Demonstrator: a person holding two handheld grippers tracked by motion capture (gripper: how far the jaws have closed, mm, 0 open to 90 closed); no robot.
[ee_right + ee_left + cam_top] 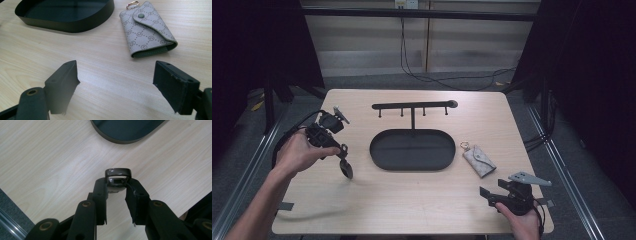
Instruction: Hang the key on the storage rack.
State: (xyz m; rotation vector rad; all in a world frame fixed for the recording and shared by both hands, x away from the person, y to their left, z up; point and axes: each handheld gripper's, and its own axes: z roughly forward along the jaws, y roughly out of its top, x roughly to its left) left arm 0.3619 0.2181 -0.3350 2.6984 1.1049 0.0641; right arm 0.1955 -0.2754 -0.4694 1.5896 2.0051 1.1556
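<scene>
Dark curtains flank this set-up, and a pale wooden square table [412, 205] fills the middle of the high view. On it, centre stage, sits a black oval metal tray [412, 149] with a black T-shaped hook rail [413, 105] rising from its far edge. Right of the tray, near its right end and apart from it, lies a grey patterned fabric key pouch [479, 160] with a snap flap and a small gold ring at its far end. Over on the left, the left gripper [346, 159] is clenched on a small dark glossy key fob [118, 176], pinched by its near end between the jaws, hanging just above the bare wood left of the tray. Near right, the right gripper [484, 195] stands released, jaws apart with nothing between them, pointing at the pouch from the near side.
</scene>
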